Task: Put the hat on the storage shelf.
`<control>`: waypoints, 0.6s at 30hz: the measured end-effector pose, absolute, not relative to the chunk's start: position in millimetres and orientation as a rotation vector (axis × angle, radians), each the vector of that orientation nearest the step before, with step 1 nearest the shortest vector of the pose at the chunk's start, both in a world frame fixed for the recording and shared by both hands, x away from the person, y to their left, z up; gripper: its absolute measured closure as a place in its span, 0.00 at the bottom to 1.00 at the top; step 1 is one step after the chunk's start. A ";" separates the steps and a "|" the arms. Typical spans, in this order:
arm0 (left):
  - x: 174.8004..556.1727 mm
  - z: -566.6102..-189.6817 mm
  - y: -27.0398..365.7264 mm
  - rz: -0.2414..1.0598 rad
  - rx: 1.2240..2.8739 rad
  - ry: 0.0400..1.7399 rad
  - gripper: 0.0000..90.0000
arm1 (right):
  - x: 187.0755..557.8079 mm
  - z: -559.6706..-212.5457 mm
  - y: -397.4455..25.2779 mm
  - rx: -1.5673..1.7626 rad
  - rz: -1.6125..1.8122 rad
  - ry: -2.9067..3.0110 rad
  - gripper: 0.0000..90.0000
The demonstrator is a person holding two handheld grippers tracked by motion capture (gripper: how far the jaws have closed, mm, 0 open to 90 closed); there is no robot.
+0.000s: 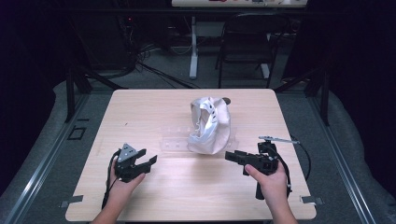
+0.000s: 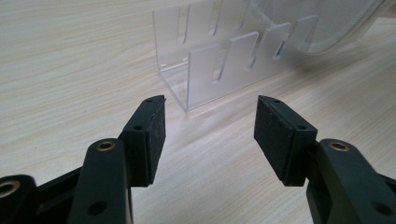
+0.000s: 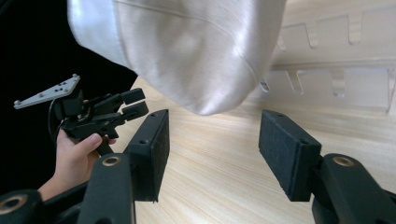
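A white and cream cap (image 1: 210,123) rests in the middle of the table, leaning over the right end of a clear slotted acrylic rack (image 1: 176,140). My left gripper (image 1: 149,156) is open near the front left, its jaws aimed at the rack (image 2: 210,60) a short way ahead, and the cap's rim (image 2: 322,23) shows beyond. My right gripper (image 1: 228,156) stands open at the front right, just short of the cap (image 3: 187,51), with the rack (image 3: 336,70) behind it. Nothing lies between either pair of jaws. The left gripper (image 3: 138,102) also appears far off in the right gripper view.
The wooden table (image 1: 196,191) has bare surface between and in front of the grippers. A black chair (image 1: 247,42) and a white desk leg (image 1: 193,51) stand on the floor beyond the far edge. A small dark round object (image 1: 227,100) lies behind the cap.
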State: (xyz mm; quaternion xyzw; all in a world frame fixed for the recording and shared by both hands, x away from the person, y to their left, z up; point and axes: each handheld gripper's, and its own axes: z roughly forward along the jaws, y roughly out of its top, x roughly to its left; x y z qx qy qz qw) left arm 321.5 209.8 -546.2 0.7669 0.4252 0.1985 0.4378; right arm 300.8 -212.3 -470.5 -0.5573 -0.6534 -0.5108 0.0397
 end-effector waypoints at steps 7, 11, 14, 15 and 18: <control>322.1 -546.3 209.1 0.497 1.909 1.050 0.49 | 304.7 -482.1 -208.3 -1.713 -1.533 -1.986 0.47; 320.9 -546.0 206.9 0.498 1.912 1.040 0.49 | 303.4 -482.0 -206.9 -1.705 -1.536 -1.981 0.47; 320.8 -546.7 205.3 0.490 1.917 1.035 0.49 | 303.3 -481.8 -206.9 -1.702 -1.540 -1.978 0.47; 321.1 -546.9 205.0 0.488 1.919 1.032 0.49 | 303.4 -481.7 -207.0 -1.709 -1.542 -1.971 0.47; 320.9 -546.6 203.8 0.482 1.914 1.024 0.48 | 304.0 -482.2 -209.2 -1.704 -1.547 -1.961 0.47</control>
